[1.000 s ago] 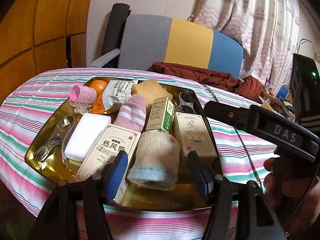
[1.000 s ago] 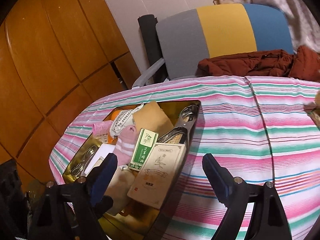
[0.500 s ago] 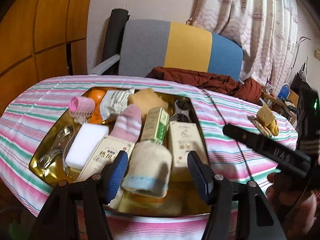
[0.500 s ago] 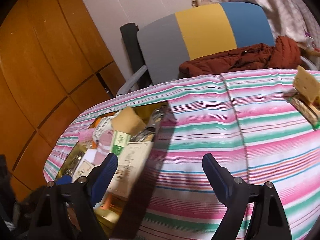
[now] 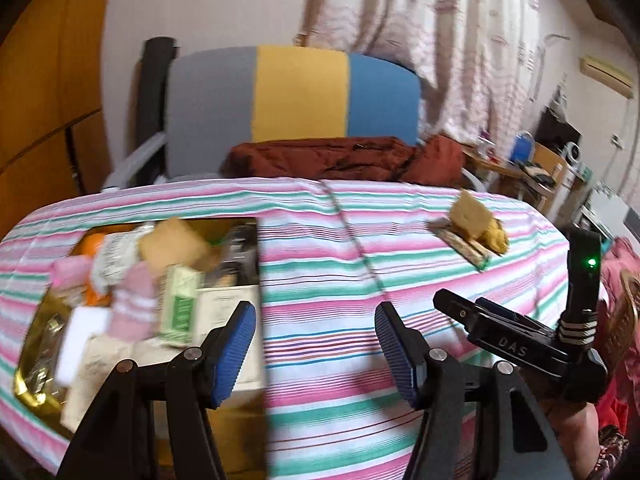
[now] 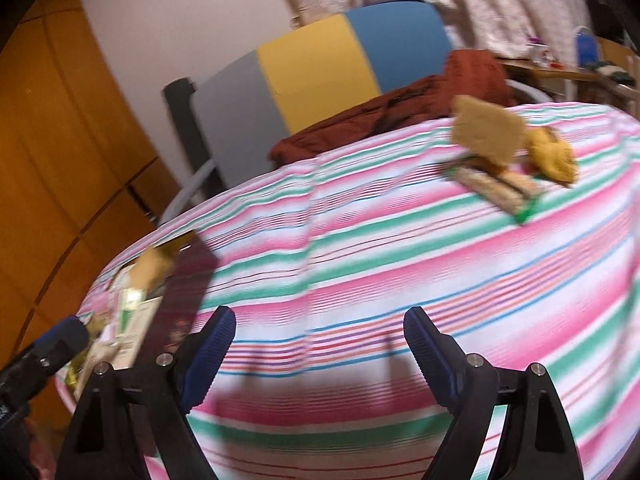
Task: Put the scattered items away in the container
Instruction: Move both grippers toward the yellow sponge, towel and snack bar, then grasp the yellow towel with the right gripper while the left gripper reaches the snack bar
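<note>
Gold container [image 5: 28,384] lower left, crammed – boxes, socks. Leftover items [image 5: 472,228] upper right near the table edge; bare striped cloth [image 5: 320,280] between. Left gripper [image 5: 316,344] and right gripper [image 6: 318,354] both agape, empty.

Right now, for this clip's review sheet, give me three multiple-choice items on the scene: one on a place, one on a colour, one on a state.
1. Where is the leftover pile?
A. in the tray
B. on the striped cloth, far right
C. on the chair

2. What colour is the chair back's middle panel?
A. yellow
B. red
C. green

3. How is the right gripper?
A. shut on a box
B. shut, empty
C. open, empty

Key: B, it lies on cloth apart from the gold tray; A, yellow between grey and blue; C, only cloth shows between its parted fingers.
</note>
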`<state>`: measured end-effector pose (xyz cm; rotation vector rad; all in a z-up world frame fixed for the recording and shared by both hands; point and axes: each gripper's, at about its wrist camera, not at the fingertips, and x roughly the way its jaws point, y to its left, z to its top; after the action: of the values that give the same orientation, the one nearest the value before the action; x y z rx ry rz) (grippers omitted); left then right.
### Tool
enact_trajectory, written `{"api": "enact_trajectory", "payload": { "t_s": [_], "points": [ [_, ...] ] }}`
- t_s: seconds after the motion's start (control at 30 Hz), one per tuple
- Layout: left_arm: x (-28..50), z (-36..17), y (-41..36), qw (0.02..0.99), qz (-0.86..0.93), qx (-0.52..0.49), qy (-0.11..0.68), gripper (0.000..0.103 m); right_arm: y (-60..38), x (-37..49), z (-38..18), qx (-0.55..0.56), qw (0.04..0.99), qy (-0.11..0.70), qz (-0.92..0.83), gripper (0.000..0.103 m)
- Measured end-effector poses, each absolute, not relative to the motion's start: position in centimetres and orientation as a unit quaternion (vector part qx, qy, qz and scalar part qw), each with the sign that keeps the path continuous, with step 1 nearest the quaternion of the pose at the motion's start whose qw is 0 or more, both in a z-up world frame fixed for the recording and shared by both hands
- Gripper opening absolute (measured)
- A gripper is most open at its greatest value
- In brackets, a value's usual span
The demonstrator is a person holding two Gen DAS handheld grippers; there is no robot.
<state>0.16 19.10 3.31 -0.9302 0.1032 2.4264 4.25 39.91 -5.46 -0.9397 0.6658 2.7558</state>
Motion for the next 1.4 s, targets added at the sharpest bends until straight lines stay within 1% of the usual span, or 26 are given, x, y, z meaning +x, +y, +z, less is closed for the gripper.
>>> {"api": "enact_trajectory", "payload": {
  "t_s": [0.43,0.63,0.9,0.93,1.0,1.07,1.13,1.17,1.4],
  "points": [
    [-1.8,-0.6,31.4,0.328,0.851,-0.401,0.080,0.063,53.8,5.4,-5.8,-0.291,0.207,0.216,0.909,0.086],
    [-2.3,-2.2,34.9,0.337,0.838,-0.419,0.096,0.063,59.9,2.5,-5.5,-0.302,0.247,0.214,0.896,0.086],
    [-4.6,-3.0,38.4,0.328,0.831,-0.437,0.100,0.063,64.0,-1.7,-6.4,-0.322,0.259,0.212,0.886,0.086],
    [-4.8,-3.0,38.9,0.328,0.832,-0.436,0.105,0.063,64.2,-2.0,-6.5,-0.322,0.258,0.213,0.886,0.084],
    [-5.0,-3.1,39.8,0.328,0.832,-0.432,0.114,0.063,64.5,-2.4,-6.7,-0.327,0.255,0.211,0.885,0.078],
    [-5.0,-3.1,40.7,0.326,0.833,-0.429,0.122,0.063,64.6,-2.8,-7.2,-0.337,0.248,0.212,0.883,0.056],
    [-5.0,-3.1,41.2,0.329,0.833,-0.427,0.125,0.063,64.7,-2.8,-7.5,-0.337,0.247,0.215,0.883,0.054],
    [-5.0,-3.1,41.5,0.331,0.833,-0.426,0.126,0.063,64.8,-2.7,-7.5,-0.333,0.246,0.218,0.884,0.052],
    [-4.7,-3.4,42.7,0.336,0.828,-0.428,0.134,0.063,64.9,-2.1,-7.5,-0.321,0.244,0.227,0.887,0.047]
  ]
}}
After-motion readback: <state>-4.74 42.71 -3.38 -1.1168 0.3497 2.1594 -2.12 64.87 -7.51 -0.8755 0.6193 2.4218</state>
